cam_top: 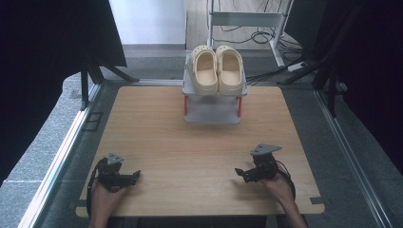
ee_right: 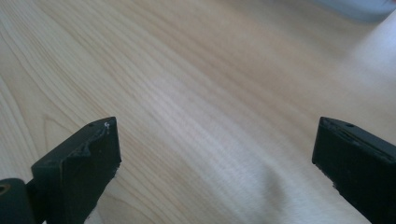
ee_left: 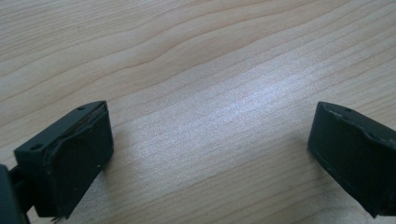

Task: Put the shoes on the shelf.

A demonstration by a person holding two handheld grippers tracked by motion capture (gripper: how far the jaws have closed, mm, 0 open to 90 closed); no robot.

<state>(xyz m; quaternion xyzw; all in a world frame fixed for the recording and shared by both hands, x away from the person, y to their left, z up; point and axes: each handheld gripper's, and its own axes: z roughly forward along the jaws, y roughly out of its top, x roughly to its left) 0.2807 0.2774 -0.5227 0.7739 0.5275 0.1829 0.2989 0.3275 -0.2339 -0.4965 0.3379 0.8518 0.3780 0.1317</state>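
A pair of cream clogs (cam_top: 217, 70) lies side by side on the top shelf of a small grey rack (cam_top: 212, 114) with red posts, at the far middle of the wooden table (cam_top: 157, 128). My left gripper (cam_top: 135, 175) rests near the front left edge, held by a hand, its tip pointing right. In the left gripper view its jaws stand wide apart over bare wood, gripper (ee_left: 210, 154) open. My right gripper (cam_top: 239, 173) sits near the front right, tip pointing left. Its own view shows the gripper (ee_right: 215, 168) open over bare wood.
The rack's lower shelf holds nothing I can see. Dark curtains flank both sides. Metal rails (cam_top: 62, 152) run along the table's left and right. A white frame and cables (cam_top: 256, 28) stand on the floor beyond the far edge.
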